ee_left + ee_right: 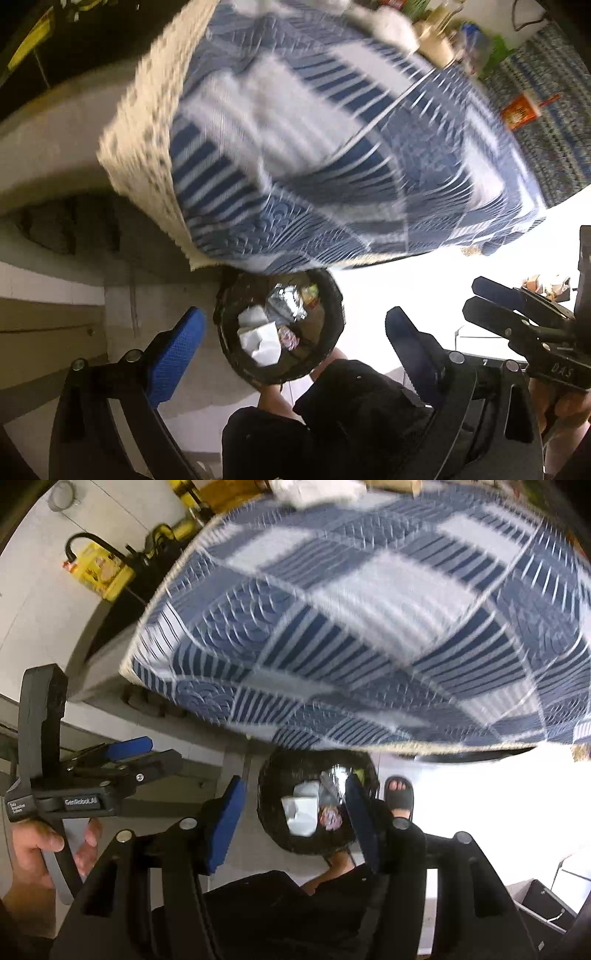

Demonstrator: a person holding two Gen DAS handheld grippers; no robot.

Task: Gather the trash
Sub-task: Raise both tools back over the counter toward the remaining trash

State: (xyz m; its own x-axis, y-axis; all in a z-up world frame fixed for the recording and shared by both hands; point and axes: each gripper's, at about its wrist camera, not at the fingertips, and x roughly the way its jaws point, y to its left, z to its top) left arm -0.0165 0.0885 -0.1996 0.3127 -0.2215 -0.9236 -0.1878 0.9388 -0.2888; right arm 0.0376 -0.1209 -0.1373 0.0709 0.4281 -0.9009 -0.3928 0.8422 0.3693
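Observation:
A round black trash bin (pixel 334 306) (pixel 267 805) stands on the floor below the table edge. It holds white paper (pixel 258 336) (pixel 301 812), foil and wrappers. My left gripper (pixel 295 314) hangs above it, open, its blue pads wide apart with nothing between them. My right gripper (pixel 294 781) is also open and empty over the bin. Each gripper shows in the other's view: the right gripper (pixel 474 295) at the right edge, the left gripper (pixel 162 751) at the left. On the far end of the table lie white crumpled tissue (pixel 388 22) (pixel 314 489) and some cups and bottles (pixel 469 40), all blurred.
A table with a blue and white patterned cloth (pixel 314 147) (pixel 369 627) fills the upper view and overhangs the bin. An orange carton (pixel 521 110) lies on a rug. A yellow bag (pixel 99 568) sits on the floor. The person's slippered foot (pixel 399 794) is beside the bin.

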